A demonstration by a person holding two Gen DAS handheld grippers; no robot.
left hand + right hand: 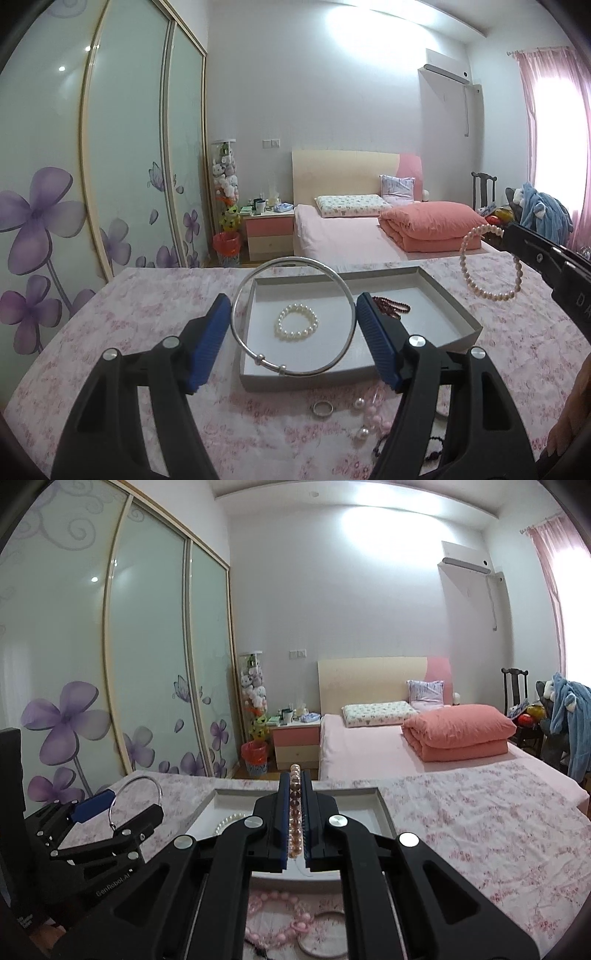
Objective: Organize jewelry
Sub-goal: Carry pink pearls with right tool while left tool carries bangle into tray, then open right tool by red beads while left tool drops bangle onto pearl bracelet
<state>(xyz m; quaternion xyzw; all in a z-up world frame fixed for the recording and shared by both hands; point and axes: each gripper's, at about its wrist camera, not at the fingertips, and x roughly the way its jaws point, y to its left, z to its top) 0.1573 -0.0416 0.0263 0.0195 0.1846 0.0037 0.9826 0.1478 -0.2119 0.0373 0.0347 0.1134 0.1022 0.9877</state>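
Observation:
In the left wrist view my left gripper [293, 299] is shut on a silver bangle [255, 363], which sits wide between the blue pads [207, 343] and is held up over the grey box [448, 299]. The box holds a white pearl bracelet [296, 322] and a dark red bead bracelet [392, 306]. At the right edge my right gripper [511, 232] is shut on a pinkish pearl bracelet [491, 295] that hangs from it. The right wrist view shows that bracelet [295, 812] edge-on between the closed pads of my right gripper [295, 775]. My left gripper [135, 805] with the bangle [140, 780] is at lower left.
On the pink floral cloth [129, 332] near me lie a silver ring [322, 409], pearl earrings [360, 432], a pink bead bracelet [277, 923] and another bangle [325, 938]. A bed [343, 240] stands beyond the table and wardrobe doors [122, 147] on the left.

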